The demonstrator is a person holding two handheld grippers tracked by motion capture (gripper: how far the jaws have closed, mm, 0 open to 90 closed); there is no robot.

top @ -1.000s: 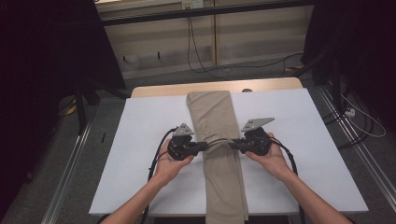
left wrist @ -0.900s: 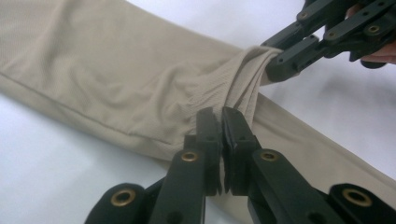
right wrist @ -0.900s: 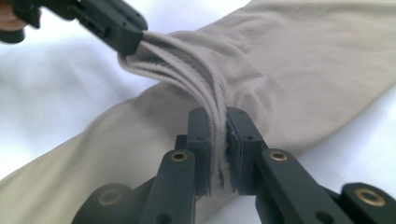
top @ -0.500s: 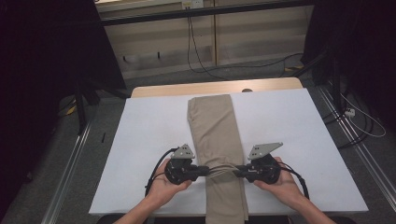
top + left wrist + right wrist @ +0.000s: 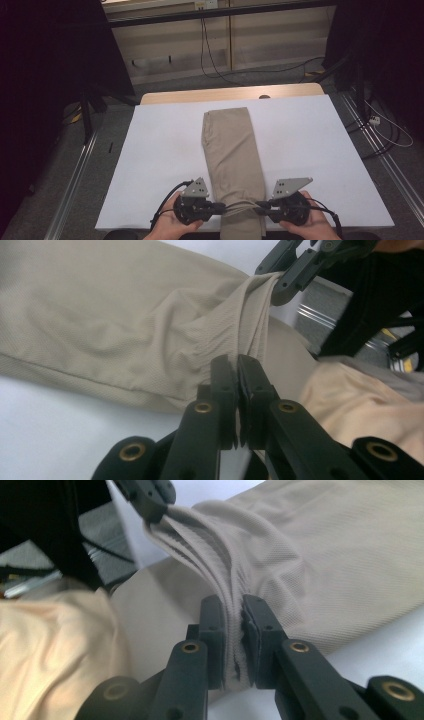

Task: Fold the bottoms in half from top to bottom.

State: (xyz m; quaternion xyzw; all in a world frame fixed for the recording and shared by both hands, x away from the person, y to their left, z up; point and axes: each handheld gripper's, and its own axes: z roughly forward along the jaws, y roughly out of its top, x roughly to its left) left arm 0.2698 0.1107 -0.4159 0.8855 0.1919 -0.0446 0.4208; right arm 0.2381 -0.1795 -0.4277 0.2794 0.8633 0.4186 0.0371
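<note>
We pinch the trousers, lying down the middle of the white table, in both the left gripper and right gripper; we should pull evenly, keeping the cloth taut.

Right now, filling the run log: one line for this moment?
left gripper shut on khaki trousers | right gripper shut on trousers | white table
</note>
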